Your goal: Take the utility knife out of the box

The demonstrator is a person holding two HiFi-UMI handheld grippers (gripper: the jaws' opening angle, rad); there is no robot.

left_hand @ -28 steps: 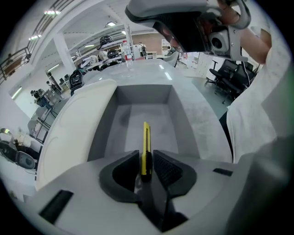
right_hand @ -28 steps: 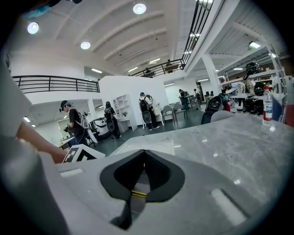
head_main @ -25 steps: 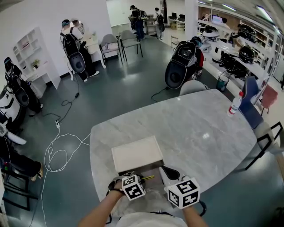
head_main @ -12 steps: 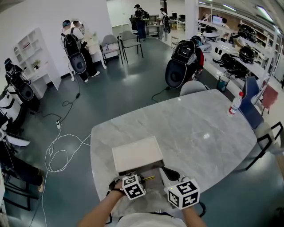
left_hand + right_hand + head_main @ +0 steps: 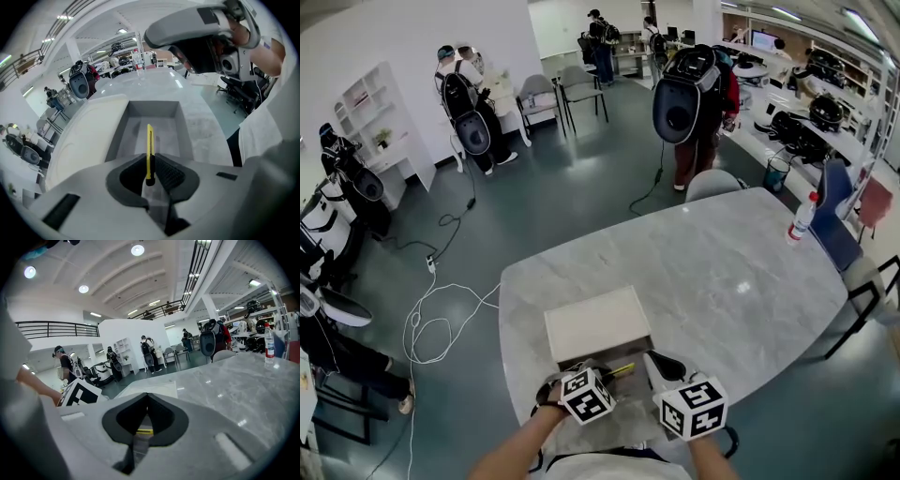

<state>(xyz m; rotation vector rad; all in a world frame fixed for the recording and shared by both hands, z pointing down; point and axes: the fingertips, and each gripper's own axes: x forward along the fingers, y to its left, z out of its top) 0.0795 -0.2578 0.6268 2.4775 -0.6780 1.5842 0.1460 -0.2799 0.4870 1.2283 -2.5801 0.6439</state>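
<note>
The utility knife (image 5: 149,150) is a slim yellow bar. Its long axis runs straight out along the left gripper's (image 5: 151,165) line of sight, black butt end nearest the gripper and yellow tip pointing away down the length of the grey tray (image 5: 183,136). In the head view it lies roughly parallel to the table's near edge and points to the person's right. The left gripper's jaws are closed on the butt end, so most of the knife sticks out past them over the tray floor. I cannot tell whether the tip touches that floor.

The tray is open beside the box's (image 5: 598,323) white top, which sits on the side farther from the person. Both are close to the near edge of the table (image 5: 722,272), towards its left end.

The right gripper (image 5: 147,401) is just to the right of the tray, above the near edge. Its jaws are together with nothing clamped between them.

The table is pale grey marble with rounded corners, and a bottle (image 5: 802,217) stands near its far right corner. Around it is a large room with a dark grey-green floor (image 5: 572,178), white cables (image 5: 431,319), white shelves (image 5: 370,112), chairs and several standing people.
</note>
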